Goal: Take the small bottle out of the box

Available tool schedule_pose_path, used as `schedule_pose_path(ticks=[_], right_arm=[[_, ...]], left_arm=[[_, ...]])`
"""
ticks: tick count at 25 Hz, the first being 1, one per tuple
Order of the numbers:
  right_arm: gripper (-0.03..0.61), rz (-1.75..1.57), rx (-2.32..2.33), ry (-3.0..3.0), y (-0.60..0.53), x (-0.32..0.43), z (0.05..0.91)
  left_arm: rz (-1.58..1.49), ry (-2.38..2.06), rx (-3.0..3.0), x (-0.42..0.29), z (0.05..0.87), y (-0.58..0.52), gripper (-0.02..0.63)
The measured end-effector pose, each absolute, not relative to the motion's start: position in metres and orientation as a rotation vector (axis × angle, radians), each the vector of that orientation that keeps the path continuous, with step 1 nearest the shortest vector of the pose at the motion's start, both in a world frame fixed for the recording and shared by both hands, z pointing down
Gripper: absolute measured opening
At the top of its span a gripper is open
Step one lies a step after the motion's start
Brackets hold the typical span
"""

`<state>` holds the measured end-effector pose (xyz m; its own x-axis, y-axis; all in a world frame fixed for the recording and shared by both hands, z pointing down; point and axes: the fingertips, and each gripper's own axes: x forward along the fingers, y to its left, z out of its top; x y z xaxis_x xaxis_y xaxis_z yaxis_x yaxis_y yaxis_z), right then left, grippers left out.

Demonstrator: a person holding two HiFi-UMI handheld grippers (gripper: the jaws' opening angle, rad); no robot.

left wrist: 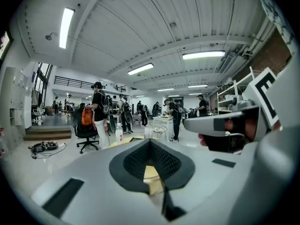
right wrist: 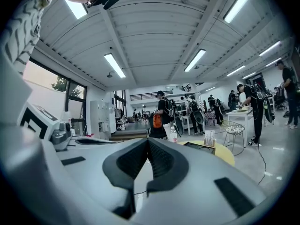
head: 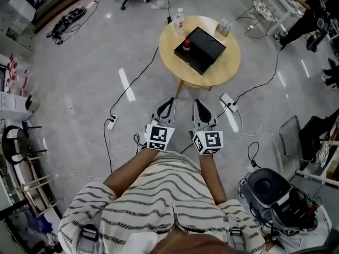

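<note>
Bright, even light from ceiling strips [left wrist: 201, 55] — heavy fisheye warp, dark corners in gripper views.

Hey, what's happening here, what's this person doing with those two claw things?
A person stands back from a round wooden table, holding the left claw and the right claw out in front, both shut and empty. On the table sits a black box with the small red-capped bottle at its left corner, and a clear water bottle beyond it. Neither claw is near the box, so the bottle is not yet out.
</note>
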<state>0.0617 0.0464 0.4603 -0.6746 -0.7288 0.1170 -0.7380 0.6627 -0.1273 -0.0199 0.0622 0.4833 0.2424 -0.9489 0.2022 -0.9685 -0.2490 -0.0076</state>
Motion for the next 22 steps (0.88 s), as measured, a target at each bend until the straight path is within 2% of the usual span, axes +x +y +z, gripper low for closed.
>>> schedule_pose_path(ticks=[12, 22], right_arm=[[0.011, 0.263, 1.401, -2.740, -0.055, 0.003, 0.450], [0.012, 0.267, 1.457, -2.684, -0.071, -0.006, 0.453]], left_arm=[[0.232, -1.688, 2.473, -0.081, 0.481, -0.049, 0.021], [0.232, -1.636, 2.479, -0.096, 0.489, -0.062, 0.021]])
